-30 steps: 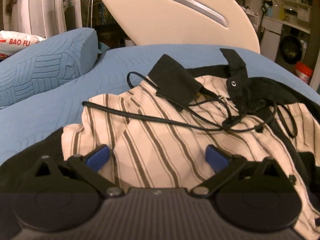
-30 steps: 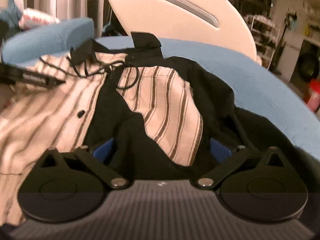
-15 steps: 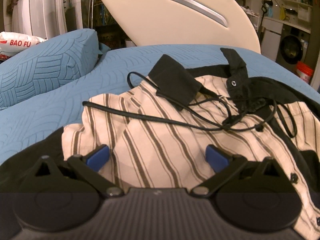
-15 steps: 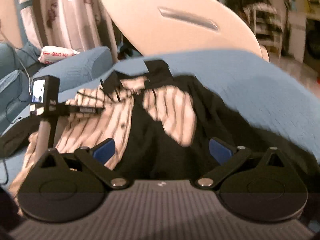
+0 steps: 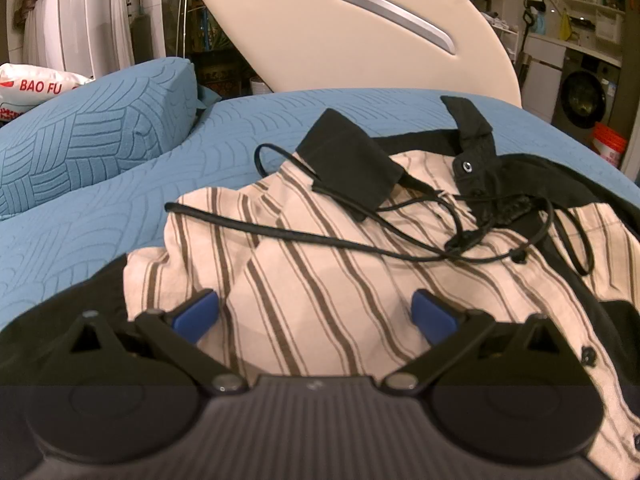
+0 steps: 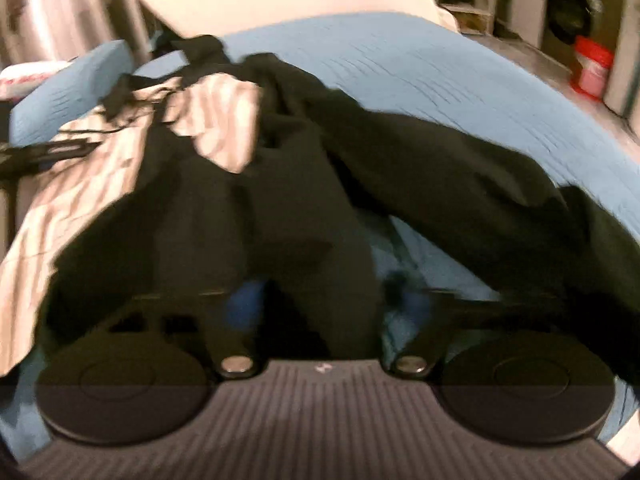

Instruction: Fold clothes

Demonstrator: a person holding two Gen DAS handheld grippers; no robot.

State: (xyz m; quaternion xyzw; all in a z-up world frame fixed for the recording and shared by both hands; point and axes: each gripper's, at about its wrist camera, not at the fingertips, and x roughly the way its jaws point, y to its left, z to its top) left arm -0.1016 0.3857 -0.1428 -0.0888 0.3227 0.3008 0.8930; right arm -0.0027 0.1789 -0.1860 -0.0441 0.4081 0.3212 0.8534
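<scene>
A cream shirt with brown stripes and black collar, cuffs and panels [image 5: 320, 264] lies crumpled on a blue quilted bed [image 5: 120, 208]. Thin black cords [image 5: 360, 240] lie across it. My left gripper [image 5: 314, 316] is open, its blue pads resting low over the striped cloth. In the blurred right wrist view the same garment [image 6: 208, 120] shows its black part [image 6: 320, 240], which runs down between the fingers of my right gripper [image 6: 328, 300]. Those fingers stand closer together than before, with black cloth between them.
A blue quilted pillow [image 5: 92, 136] sits at the back left with a white "BAO FU" bag [image 5: 36, 88] behind it. A cream headboard [image 5: 340, 28] rises behind the bed. A washing machine [image 5: 580, 96] and a red bucket [image 6: 592, 68] stand at the right.
My right gripper swung right and down onto the black part of the shirt, and its fingers have closed inward around the cloth. My left gripper has stayed still and open.
</scene>
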